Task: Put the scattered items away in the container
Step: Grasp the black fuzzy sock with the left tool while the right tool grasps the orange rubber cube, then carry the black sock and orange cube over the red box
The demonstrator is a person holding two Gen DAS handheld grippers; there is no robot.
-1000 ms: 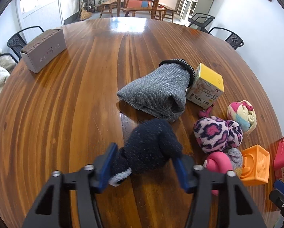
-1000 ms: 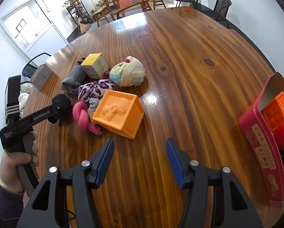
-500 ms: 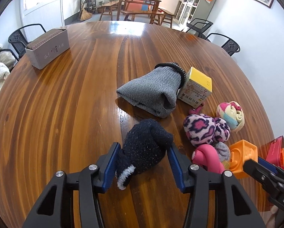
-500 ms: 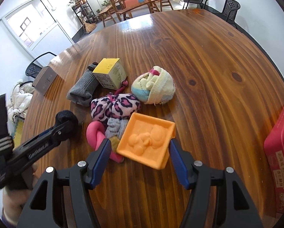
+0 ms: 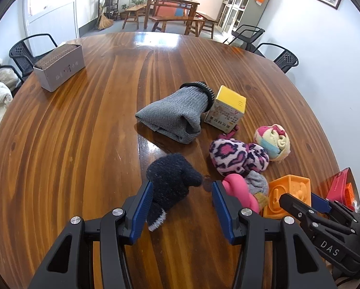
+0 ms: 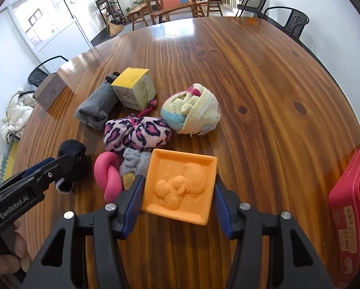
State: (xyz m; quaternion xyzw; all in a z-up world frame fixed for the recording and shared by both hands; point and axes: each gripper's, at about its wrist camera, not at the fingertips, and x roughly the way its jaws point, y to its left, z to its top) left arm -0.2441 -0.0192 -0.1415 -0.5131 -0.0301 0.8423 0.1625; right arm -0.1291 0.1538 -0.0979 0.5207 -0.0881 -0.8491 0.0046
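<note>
Left wrist: left gripper (image 5: 181, 201) narrow, navy sock (image 5: 171, 184) hanging from the left pad, clear of the right one; grip uncertain. Red box (image 5: 340, 185) lies far right, past the pink toy (image 5: 237, 189).

Right wrist: right gripper (image 6: 177, 196) closing, 2 pads flanking the orange mould (image 6: 180, 184), which lies flat between them. Red box (image 6: 348, 192) is right, nearer this hand. Table (image 6: 264, 91) between is bare.

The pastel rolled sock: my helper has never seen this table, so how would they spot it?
On the wooden table, find the clutter by the yellow box. The pastel rolled sock is the ball at its right edge, cream with pink and blue, unlike the leopard-print bundle beside it.
</note>
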